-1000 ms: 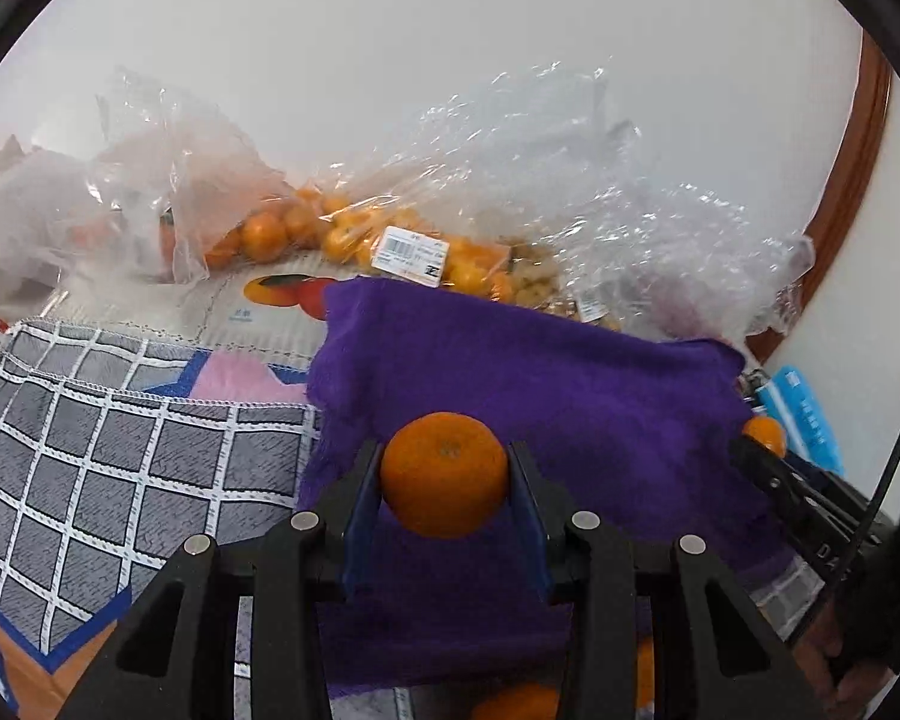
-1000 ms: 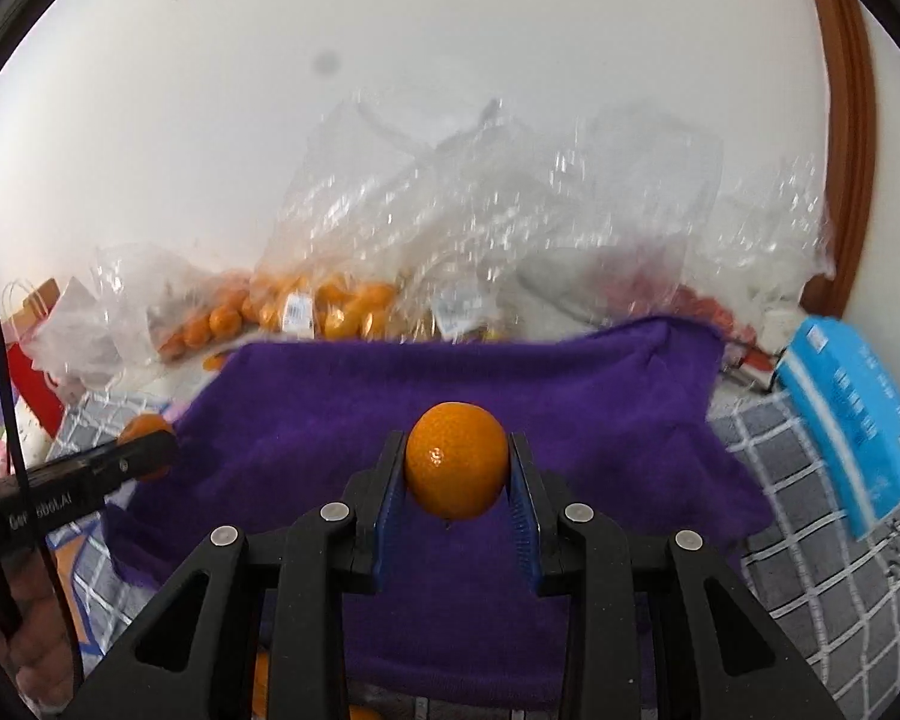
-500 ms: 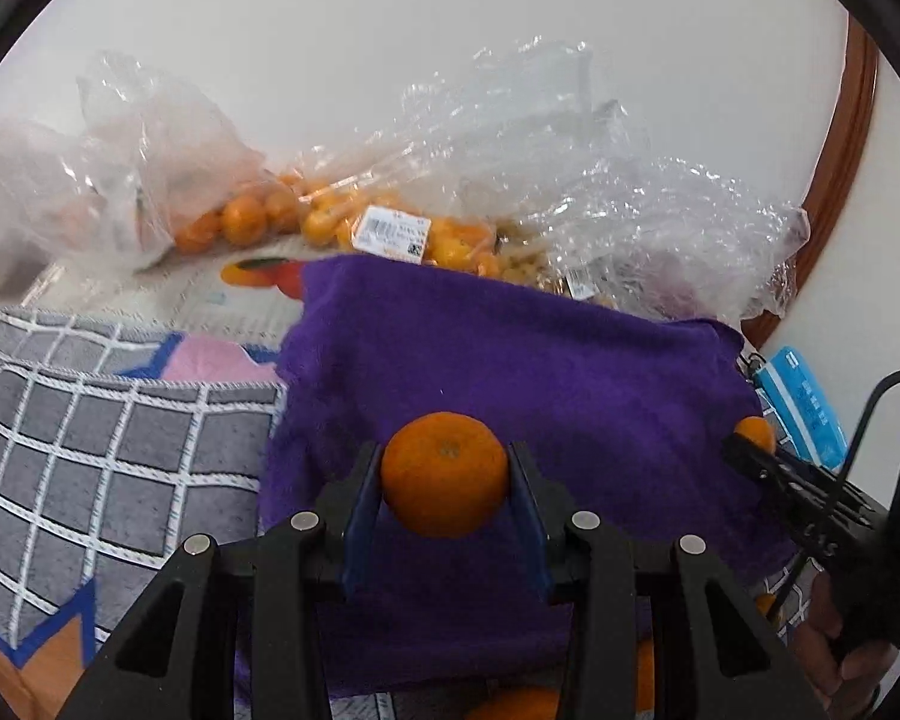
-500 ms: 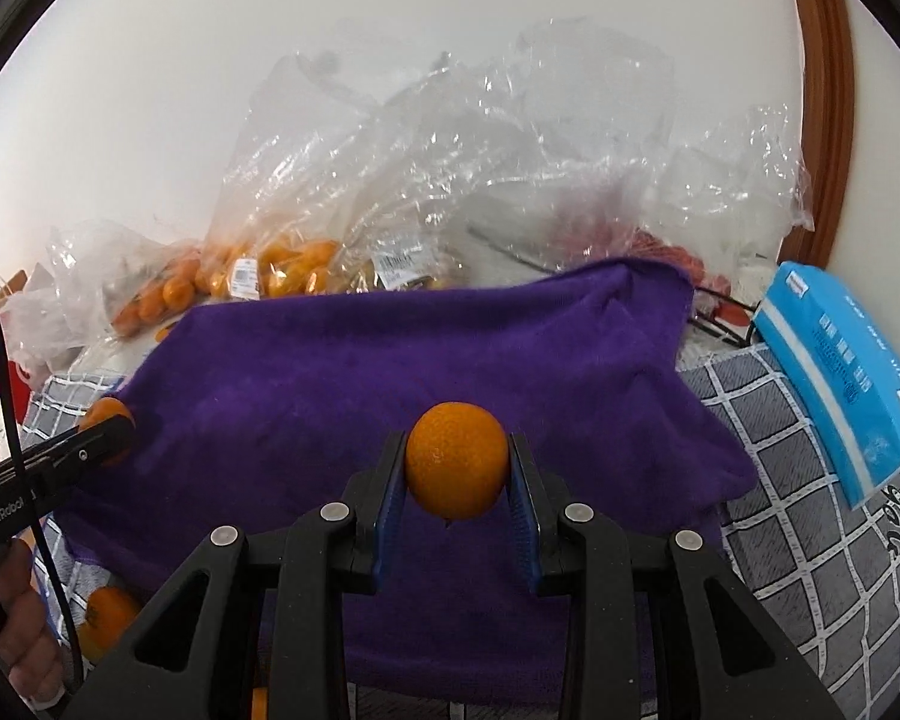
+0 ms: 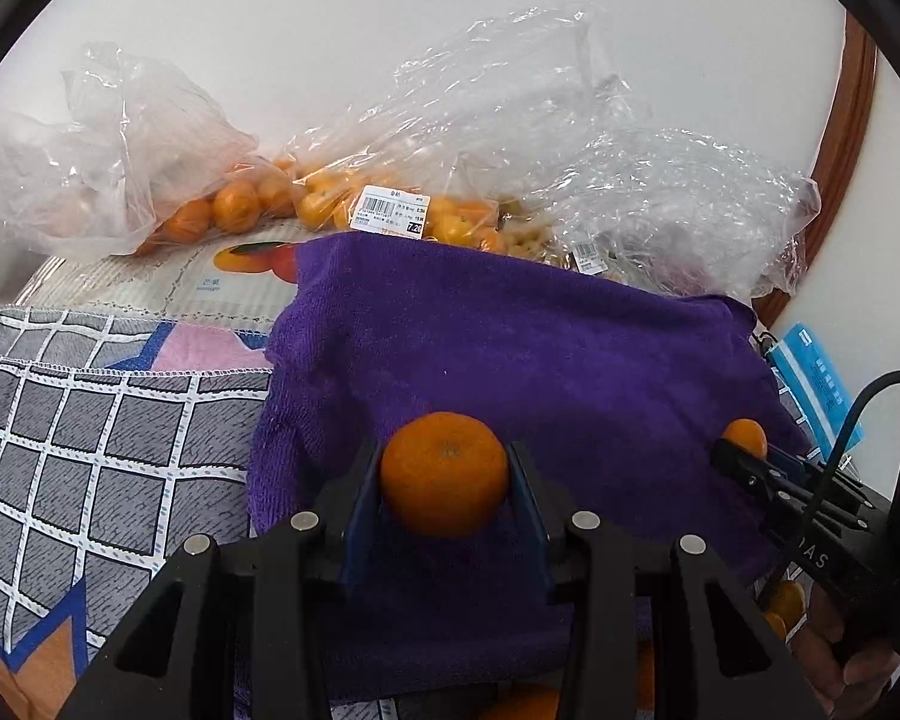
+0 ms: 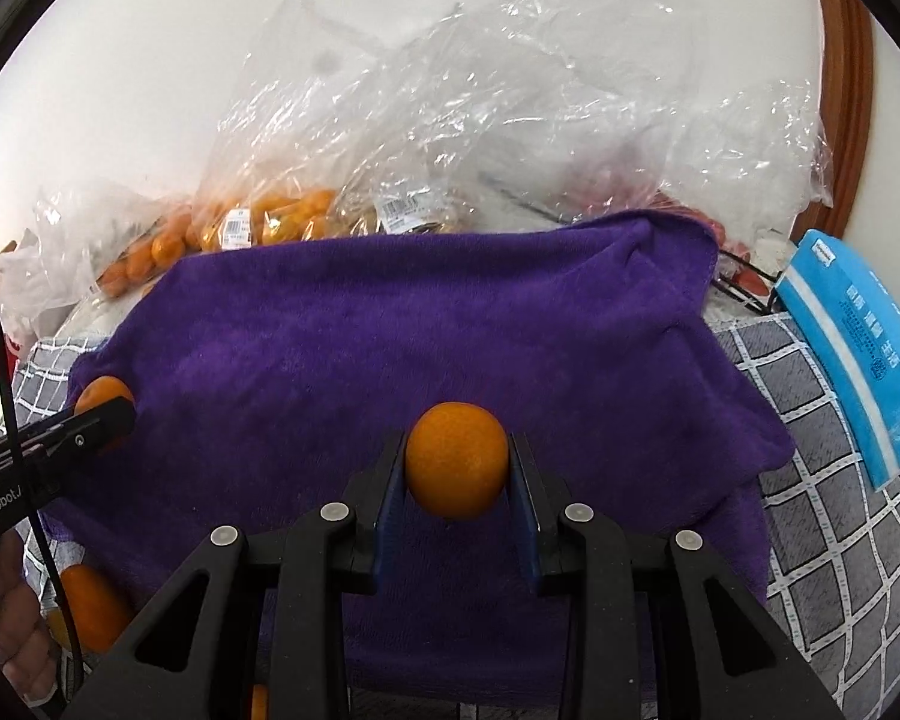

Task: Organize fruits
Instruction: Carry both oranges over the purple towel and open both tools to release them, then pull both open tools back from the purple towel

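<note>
Your left gripper point(image 5: 444, 474) pinches one round, dimpled mandarin point(image 5: 444, 473) between its blue pads, and your right gripper point(image 6: 456, 468) pinches a second mandarin point(image 6: 456, 459) the same way. Both tilt downward over the fuzzy purple towel point(image 5: 540, 354), the left near its front left corner, the right near the middle of its front edge. Beyond the towel's far edge lie several crinkled clear plastic bags point(image 5: 150, 180), at least two holding small oranges point(image 5: 234, 207); a count is not possible. One grey checked cloth point(image 5: 90, 438) lies under the towel, and one blue packet point(image 6: 858, 354) sits at its right edge.
</note>
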A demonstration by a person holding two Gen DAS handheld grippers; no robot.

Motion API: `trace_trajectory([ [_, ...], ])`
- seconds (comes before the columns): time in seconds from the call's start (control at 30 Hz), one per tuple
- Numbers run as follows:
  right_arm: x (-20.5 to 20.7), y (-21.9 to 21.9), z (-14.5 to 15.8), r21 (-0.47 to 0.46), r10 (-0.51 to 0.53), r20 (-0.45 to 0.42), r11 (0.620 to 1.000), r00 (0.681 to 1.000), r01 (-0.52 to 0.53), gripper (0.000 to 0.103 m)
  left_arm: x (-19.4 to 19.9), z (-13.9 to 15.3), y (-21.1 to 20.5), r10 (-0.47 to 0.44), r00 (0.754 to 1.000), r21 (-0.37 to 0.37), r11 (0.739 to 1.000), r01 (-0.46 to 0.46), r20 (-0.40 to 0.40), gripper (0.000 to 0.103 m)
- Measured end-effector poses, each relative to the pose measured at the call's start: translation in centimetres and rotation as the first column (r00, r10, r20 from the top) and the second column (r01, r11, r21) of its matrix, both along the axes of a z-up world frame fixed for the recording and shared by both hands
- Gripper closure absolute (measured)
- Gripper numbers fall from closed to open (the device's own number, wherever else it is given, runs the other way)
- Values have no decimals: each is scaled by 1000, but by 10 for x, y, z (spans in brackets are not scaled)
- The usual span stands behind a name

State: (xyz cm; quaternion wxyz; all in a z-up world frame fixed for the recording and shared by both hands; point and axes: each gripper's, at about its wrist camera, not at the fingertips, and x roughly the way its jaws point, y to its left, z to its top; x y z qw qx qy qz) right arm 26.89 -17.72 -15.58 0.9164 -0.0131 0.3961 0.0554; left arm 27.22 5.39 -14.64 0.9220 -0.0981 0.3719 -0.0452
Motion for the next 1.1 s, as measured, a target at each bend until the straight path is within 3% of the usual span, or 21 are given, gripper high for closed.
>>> trace_trajectory([
  [0.47, 2, -2, -4, 8, -6, -20, 1000, 1000, 6, 70, -2, -2, -3, -10, 1000, 15, 1000, 10, 6, 64],
  [0.67, -3, -1, 3, -1, -12, 17, 1000, 1000, 12, 52, -4, 0, 0, -5, 1000, -10, 1000, 5, 22, 63],
  [0.77, -6, -1, 9, -3, -29, 39, 1000, 999, 30, 45, -10, 6, 0, -1, 998, -12, 1000, 2, 64, 54],
  [1.1, -31, -2, 40, 43, -62, 133, 997, 989, 57, 45, -23, 23, -8, -14, 990, 50, 999, 7, 142, 47],
])
